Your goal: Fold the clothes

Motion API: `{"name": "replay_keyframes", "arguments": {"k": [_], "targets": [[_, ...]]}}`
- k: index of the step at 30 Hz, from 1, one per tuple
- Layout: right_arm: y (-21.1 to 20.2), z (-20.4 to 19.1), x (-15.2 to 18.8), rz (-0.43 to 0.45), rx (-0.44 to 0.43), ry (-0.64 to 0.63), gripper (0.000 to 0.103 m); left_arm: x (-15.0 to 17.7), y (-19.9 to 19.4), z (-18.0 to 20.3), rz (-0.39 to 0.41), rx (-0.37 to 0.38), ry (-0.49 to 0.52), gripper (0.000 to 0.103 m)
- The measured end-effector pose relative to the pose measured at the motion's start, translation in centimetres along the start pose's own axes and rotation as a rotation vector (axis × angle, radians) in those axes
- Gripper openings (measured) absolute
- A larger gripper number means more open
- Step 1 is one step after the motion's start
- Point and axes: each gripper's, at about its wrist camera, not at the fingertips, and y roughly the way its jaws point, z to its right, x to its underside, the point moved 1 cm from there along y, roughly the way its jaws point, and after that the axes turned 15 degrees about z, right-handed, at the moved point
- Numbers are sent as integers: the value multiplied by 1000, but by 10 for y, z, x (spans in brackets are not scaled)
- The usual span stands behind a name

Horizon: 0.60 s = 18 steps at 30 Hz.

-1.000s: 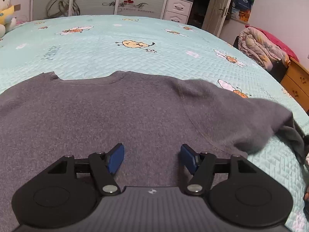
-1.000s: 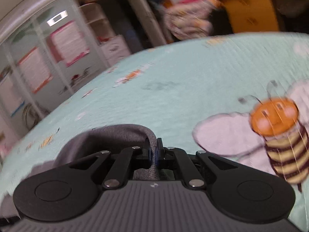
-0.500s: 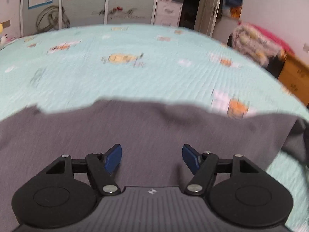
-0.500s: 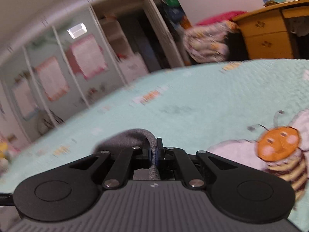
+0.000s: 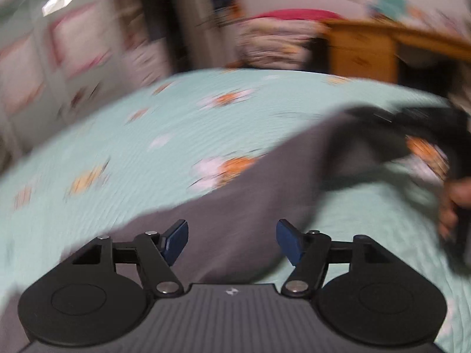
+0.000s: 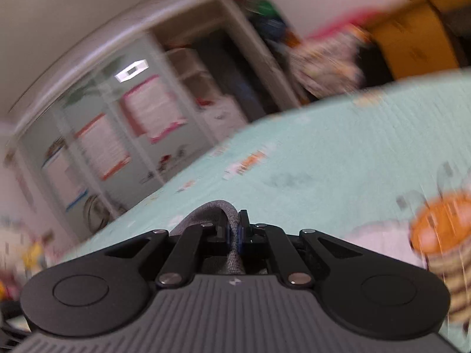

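A second earlier the left tool (image 5: 232, 239) had hovered level over the flat grey sweater (image 5: 235, 206), collar ahead; now its view had swung right, badly blurred, with its blue pads set wide and nothing between them. The sweater's body lay on the bed (image 5: 117, 161) under that tool, while one end of it, a sleeve by the look of it, rose off the quilt toward the right tool (image 5: 424, 120) held in a hand (image 5: 450, 209). From the right wrist view, the right tool (image 6: 234, 232) was clamped on a ridge of grey knit, as it had been throughout, and had tilted. I judged this a sleeve being carried over the body, a fold in progress. Bare quilt lay ahead of and beside the sweater, so there was room to lay the fold; the bed's edge toward the dresser (image 5: 362, 56) sat well apart.
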Motion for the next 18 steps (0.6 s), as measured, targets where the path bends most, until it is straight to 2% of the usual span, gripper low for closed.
{"name": "replay_keyframes", "arguments": {"k": [3, 7, 10, 11, 12, 14, 15, 18], "targets": [[-2, -12, -2, 10, -89, -58, 7, -14, 7, 35, 23, 68, 120, 71], [4, 10, -11, -40, -122, 120, 7, -26, 25, 62, 33, 98, 254, 71], [4, 36, -14, -48, -79, 266, 13, -30, 39, 74, 25, 109, 333, 71], [5, 44, -14, -52, -64, 298, 27, -30, 44, 76, 18, 110, 354, 71], [5, 51, -14, -54, -44, 326, 46, -30, 49, 78, 12, 112, 375, 71], [0, 61, -13, -14, 33, 363, 66, -30, 59, 82, 0, 115, 418, 71], [-3, 66, -13, 8, 54, 394, 71, -31, 64, 85, -6, 116, 439, 71], [-14, 80, -11, 73, 116, 487, 71, -33, 75, 92, -17, 125, 498, 71]]}}
